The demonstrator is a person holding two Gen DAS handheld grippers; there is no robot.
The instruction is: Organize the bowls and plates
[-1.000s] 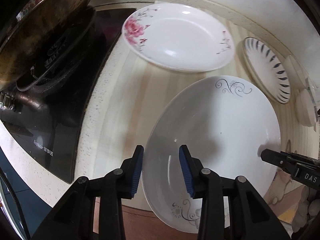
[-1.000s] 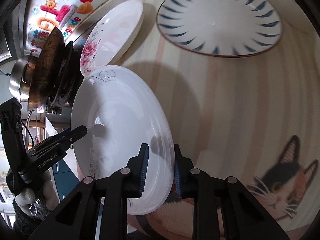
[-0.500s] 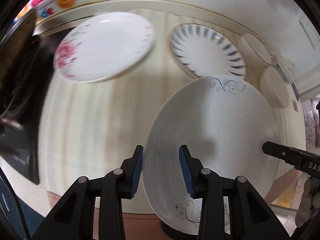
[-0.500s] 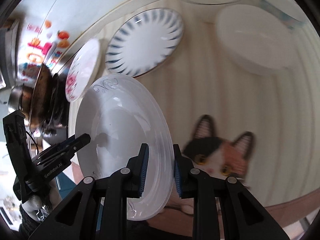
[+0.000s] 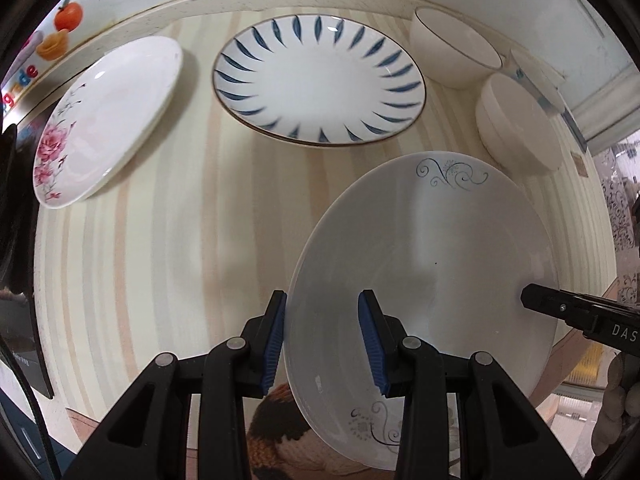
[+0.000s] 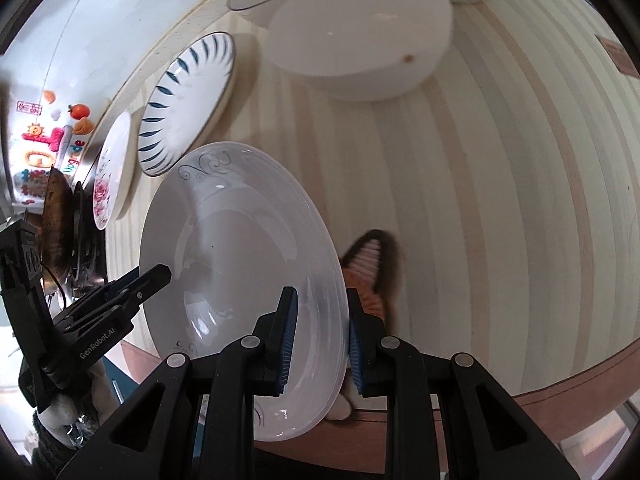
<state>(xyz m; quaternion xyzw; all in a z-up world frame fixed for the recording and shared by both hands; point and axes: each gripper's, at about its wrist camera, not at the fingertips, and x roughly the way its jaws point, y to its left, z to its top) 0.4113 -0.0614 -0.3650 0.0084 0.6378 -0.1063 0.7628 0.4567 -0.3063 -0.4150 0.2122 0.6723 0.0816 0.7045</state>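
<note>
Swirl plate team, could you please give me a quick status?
Left gripper and right gripper both clamp the swirl plate, lifted over the mat. Striped plate ahead, path open.

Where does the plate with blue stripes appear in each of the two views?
Left wrist view: the blue-striped plate lies at top centre, on the striped mat.
Right wrist view: the same plate is at upper left, seen obliquely.
Shared landmark: the held white plate, nearer the camera in both.

**Plate colours and patterns**

White scroll-patterned plate (image 5: 424, 292) carries grey-blue swirls at 12 and 6 o'clock. Blue-leaf plate (image 5: 319, 80) has dark blue radial strokes, brown rim. Rose plate (image 5: 104, 120) shows pink flowers at 8 o'clock. Plain white bowl (image 6: 360, 28). Striped beige mat (image 5: 160, 248).
</note>
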